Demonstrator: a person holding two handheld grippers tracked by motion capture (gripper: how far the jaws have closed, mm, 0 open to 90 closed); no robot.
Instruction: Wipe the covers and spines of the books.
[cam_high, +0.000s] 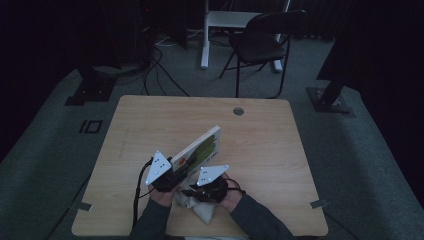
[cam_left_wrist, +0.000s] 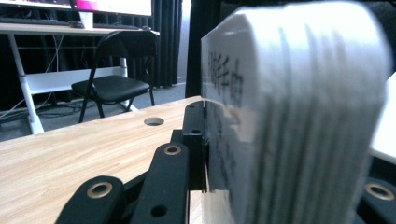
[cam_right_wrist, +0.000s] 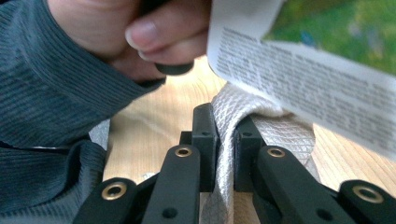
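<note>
Right gripper (cam_right_wrist: 223, 154) first — its jaws are pinched tight on a fold of white woven cloth (cam_right_wrist: 275, 135), the fabric bunched into a narrow ridge between the pads. That cloth is soft and limp; it will drape and drag rather than keep any shape, so a pinch on a gathered fold like this one looks the sensible hold, and a light one would likely slip off the weave. From the high view the cloth (cam_high: 202, 207) lies crumpled at the near edge of the desk (cam_high: 260, 145), just in front of the person's hands.

Over to the left gripper (cam_left_wrist: 261, 186) — clamped on the near end of a book (cam_left_wrist: 299, 102), the thick block of pages standing between the jaws with printed lettering on its side. In the high view the book (cam_high: 200, 147) rises at a slant from the left gripper (cam_high: 165, 176) toward the middle of the desk, its green cover facing up and to the right. It looks stiff across the cover but fairly heavy for an end grip, so I'd judge it wants to sag or pivot — a hold closer to the spine or middle would steady it. The glossy cover may be slick too.

The person's left hand (cam_right_wrist: 140, 37) sits close above the cloth, the sleeve (cam_right_wrist: 51, 98) beside it.
</note>
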